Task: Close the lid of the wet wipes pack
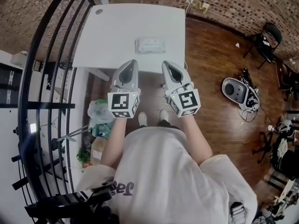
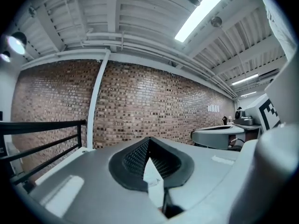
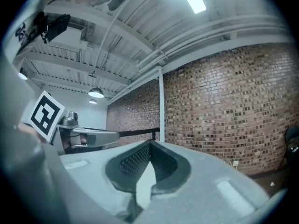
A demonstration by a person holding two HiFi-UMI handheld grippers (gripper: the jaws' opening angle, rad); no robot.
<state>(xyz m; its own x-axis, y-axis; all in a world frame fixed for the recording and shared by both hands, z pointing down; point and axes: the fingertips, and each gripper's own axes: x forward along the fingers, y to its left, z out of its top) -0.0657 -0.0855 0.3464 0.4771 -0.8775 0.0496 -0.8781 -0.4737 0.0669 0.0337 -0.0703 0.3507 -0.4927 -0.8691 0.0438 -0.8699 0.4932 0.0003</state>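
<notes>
White tabletop (image 1: pixel 117 31) holds the wipes pack (image 1: pixel 150 45) flat, lid state unclear; left gripper (image 1: pixel 133 62) and right gripper (image 1: pixel 166 63) hover short of it, fingers clenched empty.

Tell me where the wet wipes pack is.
In the head view, the wet wipes pack lies on the white table near its front edge, just beyond the left gripper and right gripper.

Head view looks steeply down over the table (image 1: pixel 121 31); both gripper views face forward, sharing the brick wall (image 2: pixel 154 106)
</notes>
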